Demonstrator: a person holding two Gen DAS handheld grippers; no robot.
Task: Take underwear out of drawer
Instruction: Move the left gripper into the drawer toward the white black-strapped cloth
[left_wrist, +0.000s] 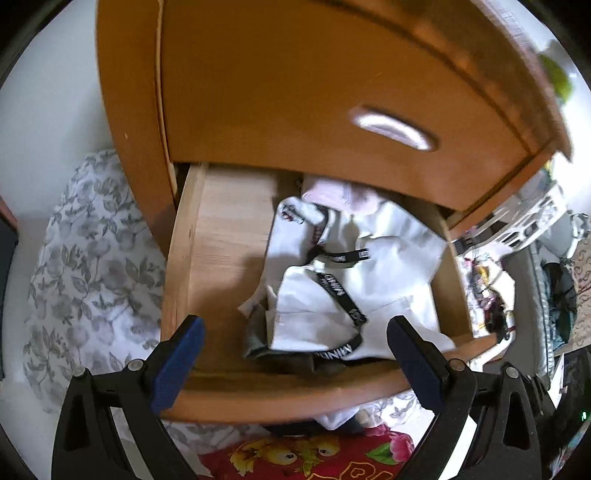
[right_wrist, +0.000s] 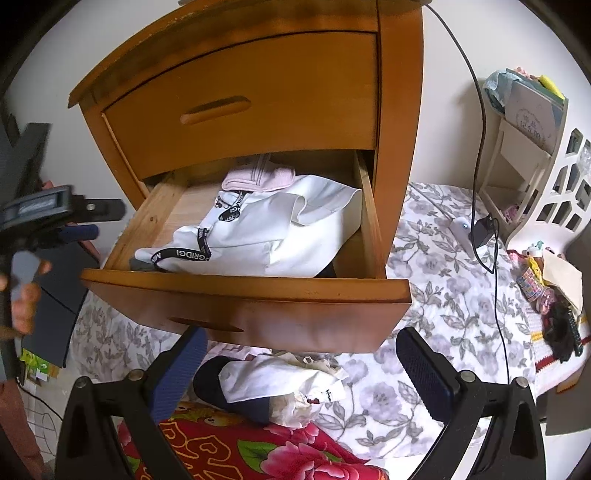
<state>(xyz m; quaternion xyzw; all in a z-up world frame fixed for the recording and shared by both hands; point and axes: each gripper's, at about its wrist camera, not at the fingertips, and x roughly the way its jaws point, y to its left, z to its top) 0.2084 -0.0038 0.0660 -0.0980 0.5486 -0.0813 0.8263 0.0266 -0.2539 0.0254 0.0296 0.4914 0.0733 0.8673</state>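
My left tongs (left_wrist: 295, 354) stand wide open with nothing between the blue ribbed pads (left_wrist: 179, 363), which hover just above the front edge of the open lower drawer (left_wrist: 207, 258). They touch neither wood nor cloth. My right tongs (right_wrist: 303, 373) are spread just as wide and also empty, sitting lower and in front of the drawer's face, over the floor.

The underwear (left_wrist: 354, 280) lies inside the drawer, toward its right half: a loose heap of white, smooth fabric in soft folds, crossed by black elastic bands with white lettering. A pale pink ribbed piece (right_wrist: 258, 179) sits behind it at the back of the drawer, and a bit of grey cloth (left_wrist: 256, 343) pokes out beneath the white heap near the front. The left part of the drawer floor is bare light wood with visible grain.

The nightstand (right_wrist: 400, 110) is glossy orange-brown wood with a curved front; its upper drawer (right_wrist: 240, 110) is closed and has an oval recessed grip. Below the open drawer, on a grey floral sheet (right_wrist: 443, 295), lies a crumpled bundle of white and dark navy fabric (right_wrist: 273, 384), beside a red blanket with bright flowers (right_wrist: 266, 454). In the right view a hand (right_wrist: 24, 295) holds the left tool at the frame's left edge.
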